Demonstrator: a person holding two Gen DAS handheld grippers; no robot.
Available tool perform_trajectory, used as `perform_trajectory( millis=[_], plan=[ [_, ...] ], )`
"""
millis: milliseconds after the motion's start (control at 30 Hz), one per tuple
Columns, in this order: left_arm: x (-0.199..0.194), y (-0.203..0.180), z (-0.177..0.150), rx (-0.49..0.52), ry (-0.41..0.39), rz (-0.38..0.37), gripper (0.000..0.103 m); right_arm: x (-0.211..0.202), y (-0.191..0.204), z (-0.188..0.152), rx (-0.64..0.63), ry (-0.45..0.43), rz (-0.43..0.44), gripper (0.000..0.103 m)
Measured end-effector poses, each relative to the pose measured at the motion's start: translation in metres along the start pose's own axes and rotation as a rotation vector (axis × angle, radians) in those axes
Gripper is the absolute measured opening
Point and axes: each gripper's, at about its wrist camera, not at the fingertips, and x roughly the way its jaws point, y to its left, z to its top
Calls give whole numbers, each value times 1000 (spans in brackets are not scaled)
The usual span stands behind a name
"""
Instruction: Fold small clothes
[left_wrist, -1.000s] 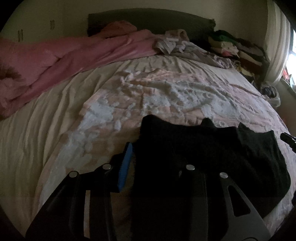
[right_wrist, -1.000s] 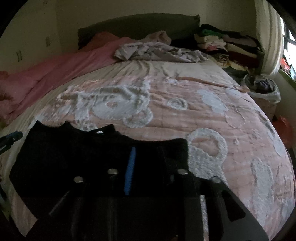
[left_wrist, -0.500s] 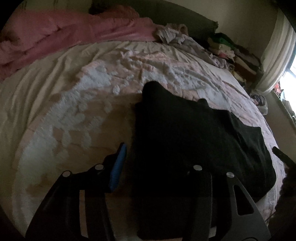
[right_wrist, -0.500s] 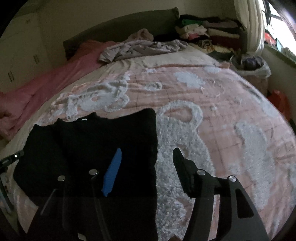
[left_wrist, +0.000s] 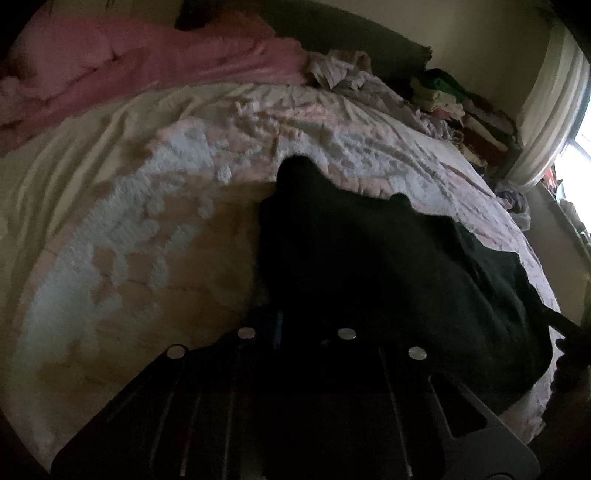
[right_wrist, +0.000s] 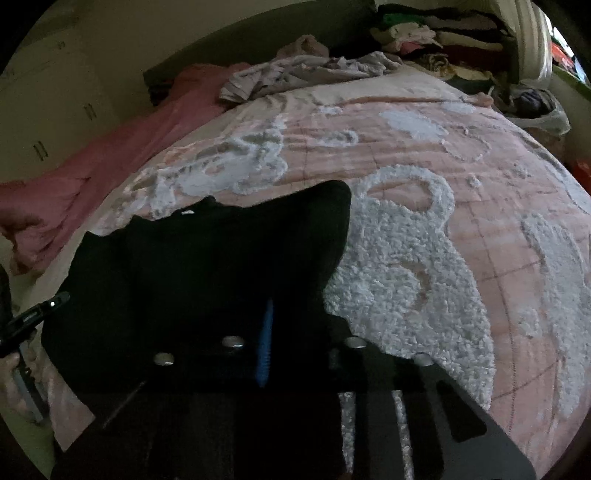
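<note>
A black garment (left_wrist: 388, 258) lies spread on the pink and white bedspread (left_wrist: 147, 240); it also shows in the right wrist view (right_wrist: 207, 266). My left gripper (left_wrist: 291, 325) is shut on the garment's near left edge, its blue pad barely visible. My right gripper (right_wrist: 295, 332) is shut on the garment's near right edge, its blue pad (right_wrist: 264, 343) showing against the black cloth. The left gripper's tip (right_wrist: 37, 314) appears at the far left of the right wrist view.
A pink duvet (left_wrist: 129, 66) is bunched at the head of the bed. Crumpled pale clothes (right_wrist: 306, 74) lie near the headboard. A stack of folded clothes (right_wrist: 424, 33) and a curtain (left_wrist: 554, 103) stand at the right. A plastic bag (right_wrist: 535, 107) sits beside the bed.
Both grippers have closed on the garment's near edge: the left jaws, wide open half a second ago, are now together, and the right jaws have also shut. Both views have dipped closer to the cloth.
</note>
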Motion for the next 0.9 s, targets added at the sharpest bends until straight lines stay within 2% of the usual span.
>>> perform_trajectory(
  millis=[133,267,500,700,833,900],
  plan=[
    [-15,3,1,20,-4,2,4,-12,3,1,-21,-29,-35,10],
    [1,8,-8,13,46,23,5,0,1,-4,-48,5,-133,10],
    [-1,7,-9,28,37,43,9,7,-9,-9,-22,36,-161,11],
    [-7,3,-9,54,24,65,10,-5,-7,-9,-12,20,-163,22],
    [-11,1,-7,60,17,68,12,-18,-3,-9,-9,-13,-137,39],
    [-14,-1,-7,61,11,61,16,-23,1,-10,-18,-27,-130,41]
  ],
)
